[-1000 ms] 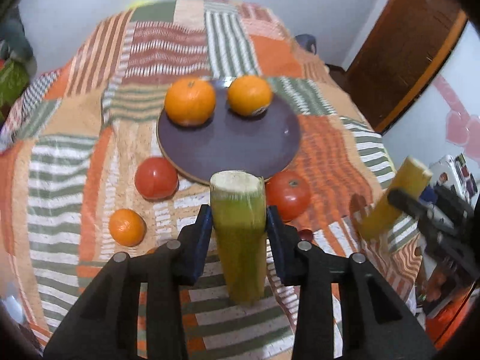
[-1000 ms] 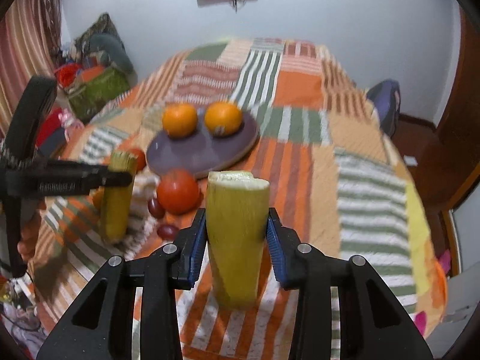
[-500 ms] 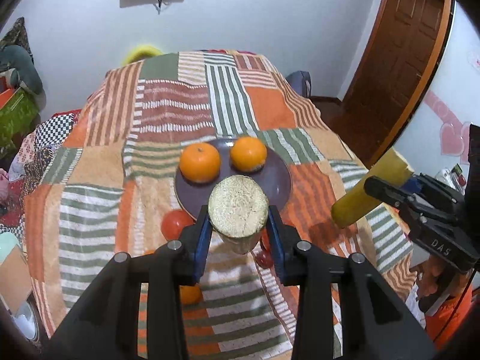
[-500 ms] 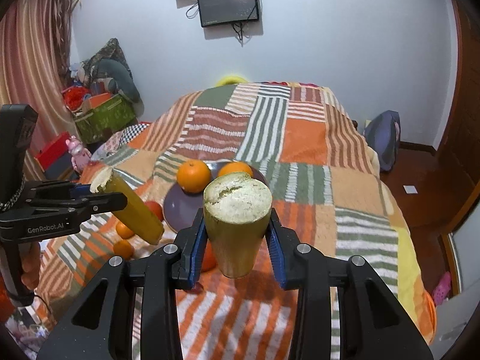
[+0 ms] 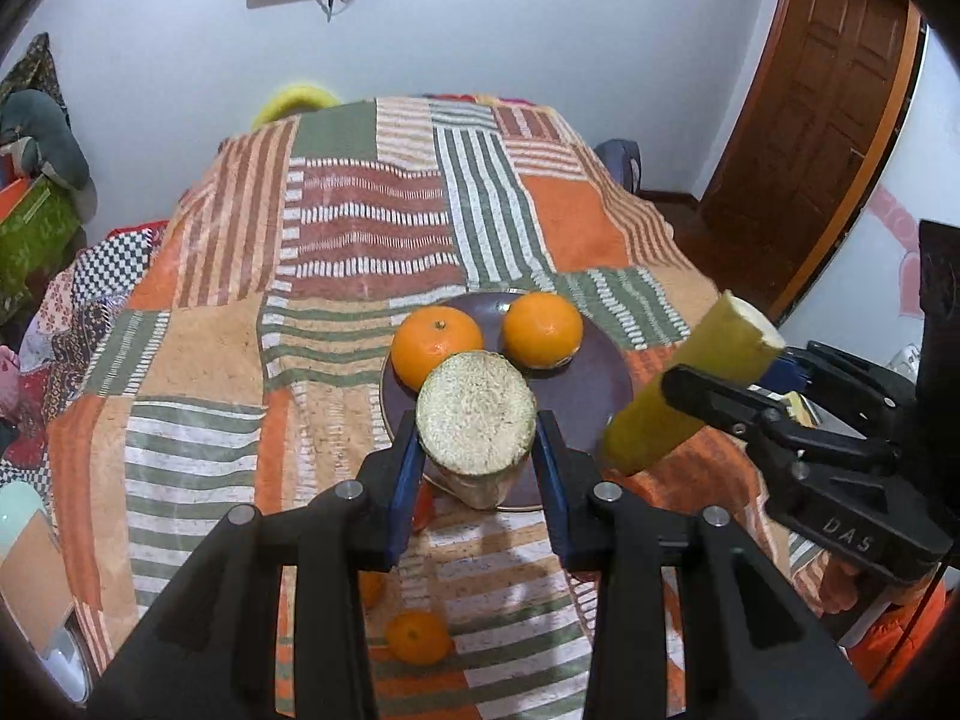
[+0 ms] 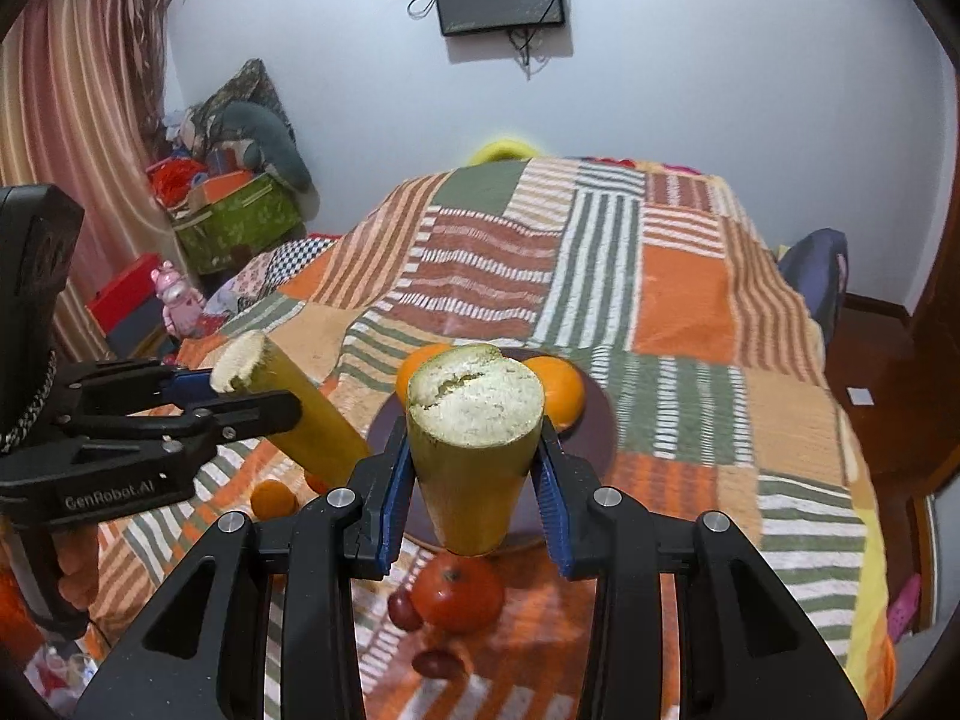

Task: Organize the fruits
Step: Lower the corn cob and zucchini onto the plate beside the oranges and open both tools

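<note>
Holding a cut sugarcane piece in each hand-held gripper here, both lifted clear of the bed. The left hand-held gripper (image 5: pixel 477 468) is clamped on one sugarcane piece (image 5: pixel 477 414), cut face toward the camera, blue pads pressed to its sides. The right hand-held gripper (image 6: pixel 474 480) is clamped on the other sugarcane piece (image 6: pixel 474 450), more upright with a cracked top.

My take on doing this well: bring them down one at a time so the two canes don't knock together; they're close already. Just below the right one sit a tomato (image 6: pixel 459 594) and a couple of small dark red fruits (image 6: pixel 403 609), so I'd steer clear of those. A small orange (image 5: pixel 417 636) lies under the left one.

Beyond the fingers is the purple plate (image 5: pixel 600 384), with two oranges (image 5: pixel 436 345) at its far side. The near half looks free, so lay the canes flat there, or they'll likely roll. The patchwork blanket (image 5: pixel 372 228) stretches on behind.
</note>
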`<state>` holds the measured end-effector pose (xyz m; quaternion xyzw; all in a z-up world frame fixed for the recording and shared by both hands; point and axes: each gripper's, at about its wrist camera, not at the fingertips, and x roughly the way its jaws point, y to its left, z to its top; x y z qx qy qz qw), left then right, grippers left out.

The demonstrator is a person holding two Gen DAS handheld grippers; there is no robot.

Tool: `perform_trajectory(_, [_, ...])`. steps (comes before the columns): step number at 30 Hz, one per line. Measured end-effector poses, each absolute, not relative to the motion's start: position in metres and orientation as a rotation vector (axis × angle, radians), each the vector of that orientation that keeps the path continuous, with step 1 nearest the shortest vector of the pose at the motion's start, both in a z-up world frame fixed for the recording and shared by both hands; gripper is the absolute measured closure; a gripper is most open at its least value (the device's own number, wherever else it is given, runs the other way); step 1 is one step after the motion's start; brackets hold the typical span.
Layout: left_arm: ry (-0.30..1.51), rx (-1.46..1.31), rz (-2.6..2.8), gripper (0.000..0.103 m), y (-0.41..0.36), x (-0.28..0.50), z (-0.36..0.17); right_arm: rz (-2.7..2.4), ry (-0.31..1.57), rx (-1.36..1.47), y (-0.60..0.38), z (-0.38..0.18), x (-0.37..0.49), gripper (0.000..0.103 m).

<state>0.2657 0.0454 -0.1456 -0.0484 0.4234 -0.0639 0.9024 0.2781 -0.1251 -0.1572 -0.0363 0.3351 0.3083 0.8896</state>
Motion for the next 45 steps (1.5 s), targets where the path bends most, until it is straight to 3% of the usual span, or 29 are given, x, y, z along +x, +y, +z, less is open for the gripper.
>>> perform_trajectory(9, [0.931,-0.103,-0.184,0.067,0.049,0.289,-0.171,0.669,0.804,-0.126,-0.101,-0.192,0.299,0.069])
perform_trajectory(21, [0.928,-0.152,-0.183,0.067,0.053,0.323,-0.185,0.688,0.845,-0.102,-0.094,-0.199,0.329,0.068])
perform_trajectory(45, [0.922,-0.121,-0.141,0.066,0.063,0.323,-0.181,0.656,0.794,-0.222,-0.089,-0.200,0.332,0.057])
